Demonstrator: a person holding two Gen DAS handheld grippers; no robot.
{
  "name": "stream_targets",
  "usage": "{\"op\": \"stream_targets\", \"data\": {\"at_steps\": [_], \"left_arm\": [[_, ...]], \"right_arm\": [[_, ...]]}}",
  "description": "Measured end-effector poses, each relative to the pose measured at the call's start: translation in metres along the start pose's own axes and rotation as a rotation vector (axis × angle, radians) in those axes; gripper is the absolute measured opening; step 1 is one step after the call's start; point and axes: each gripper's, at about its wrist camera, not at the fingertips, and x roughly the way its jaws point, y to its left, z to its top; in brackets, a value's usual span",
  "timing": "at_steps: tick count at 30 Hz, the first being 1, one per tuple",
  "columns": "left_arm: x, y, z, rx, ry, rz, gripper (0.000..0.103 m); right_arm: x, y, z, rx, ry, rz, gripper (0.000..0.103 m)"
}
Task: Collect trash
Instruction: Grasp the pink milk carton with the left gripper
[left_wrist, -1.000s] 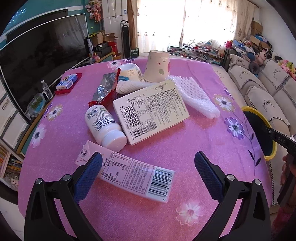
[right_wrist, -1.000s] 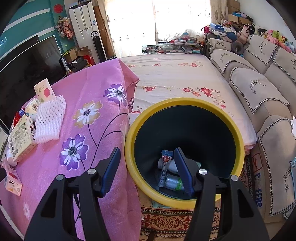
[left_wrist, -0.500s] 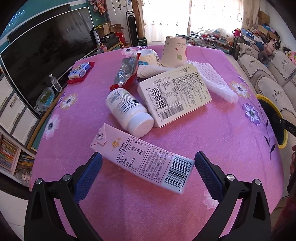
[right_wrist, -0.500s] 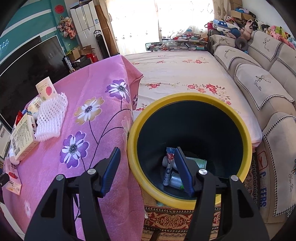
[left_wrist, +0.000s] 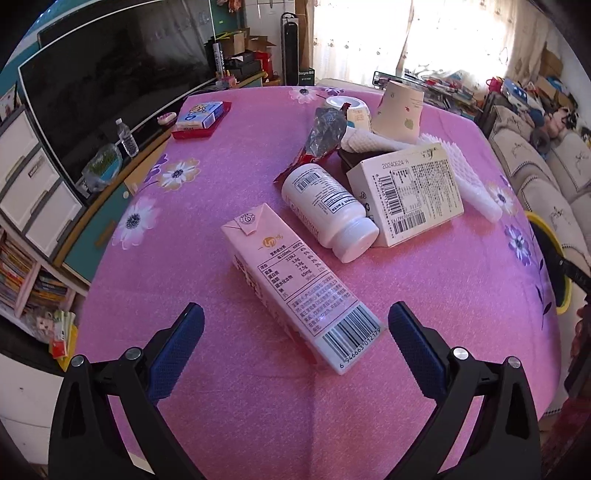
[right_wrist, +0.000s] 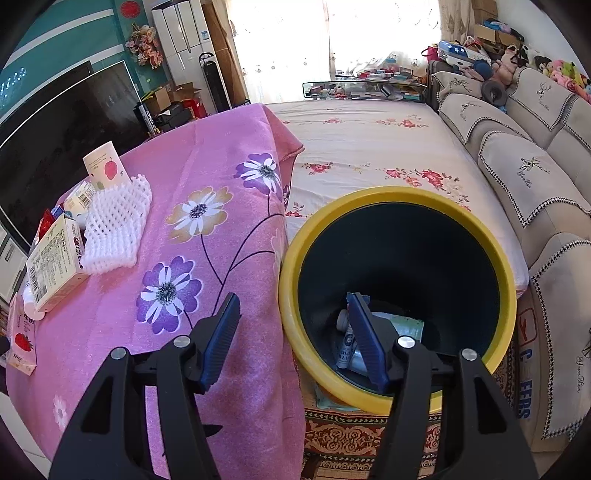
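A pink and white milk carton (left_wrist: 295, 280) lies flat on the pink flowered tablecloth (left_wrist: 229, 155). My left gripper (left_wrist: 295, 310) hovers over its barcode end, open, with a blue pad on each side and neither touching it. Behind the carton lie a white pill bottle (left_wrist: 328, 214), a cream box (left_wrist: 410, 195), white foam netting (left_wrist: 469, 181), a foil wrapper (left_wrist: 321, 136) and a paper cup (left_wrist: 400, 110). My right gripper (right_wrist: 291, 299) stands open over the near rim of the yellow-rimmed black bin (right_wrist: 402, 195). One finger is outside, one inside. Several discarded items (right_wrist: 347, 347) lie at the bottom.
A blue box on a red tray (left_wrist: 201, 118) sits at the table's far left. A television and cabinet (left_wrist: 92, 92) stand beyond the left edge. The bin stands off the table's right side, near a flowered bed (right_wrist: 369, 140) and a sofa (right_wrist: 524, 155).
The left gripper has swung across the table, so the milk carton now lies lengthwise between its open fingers instead of crosswise below them. The right gripper has hardly shifted over the bin.
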Motion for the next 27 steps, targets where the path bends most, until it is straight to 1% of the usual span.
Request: {"op": "stream_targets", "data": {"at_steps": [2, 4, 7, 10, 13, 15, 16, 18, 19, 21, 23, 25, 27], "left_arm": [[0.004, -0.004, 0.003, -0.010, -0.006, 0.001, 0.098], [0.009, -0.008, 0.006, 0.004, -0.003, 0.027, 0.098], [0.016, -0.007, 0.006, 0.004, 0.013, 0.019, 0.098], [0.019, -0.002, 0.005, -0.012, 0.023, 0.020, 0.096], [0.019, 0.001, 0.004, -0.033, 0.015, 0.014, 0.086], [0.020, 0.000, 0.003, -0.033, 0.006, 0.014, 0.073], [0.021, -0.002, 0.003, -0.028, 0.004, 0.016, 0.071], [0.023, -0.006, 0.003, -0.007, 0.002, 0.014, 0.061], [0.023, -0.007, 0.002, 0.008, 0.000, 0.014, 0.058], [0.022, -0.010, -0.001, 0.048, 0.002, 0.012, 0.048], [0.022, -0.012, -0.006, 0.091, 0.012, 0.022, 0.045], [0.026, -0.010, -0.008, 0.115, 0.038, 0.042, 0.045], [0.032, -0.003, -0.009, 0.090, 0.053, 0.046, 0.045]], "right_arm": [[-0.001, 0.004, 0.000, -0.009, 0.000, 0.006, 0.058], [-0.002, 0.005, 0.000, -0.015, -0.002, 0.009, 0.058], [-0.002, 0.003, 0.000, -0.012, -0.003, 0.009, 0.059], [0.001, 0.000, 0.000, 0.000, 0.002, 0.007, 0.060], [0.004, -0.003, -0.002, 0.006, 0.009, 0.010, 0.060], [0.006, -0.003, -0.004, 0.005, 0.013, 0.014, 0.060], [0.006, -0.003, -0.004, 0.004, 0.014, 0.015, 0.060], [0.005, -0.004, -0.007, 0.003, 0.015, 0.018, 0.060], [0.005, -0.005, -0.008, 0.003, 0.017, 0.018, 0.060], [0.004, -0.007, -0.010, 0.005, 0.018, 0.016, 0.060], [0.003, -0.009, -0.013, 0.011, 0.018, 0.014, 0.061], [0.003, -0.012, -0.014, 0.018, 0.018, 0.012, 0.063], [0.003, -0.014, -0.015, 0.026, 0.018, 0.019, 0.063]]}}
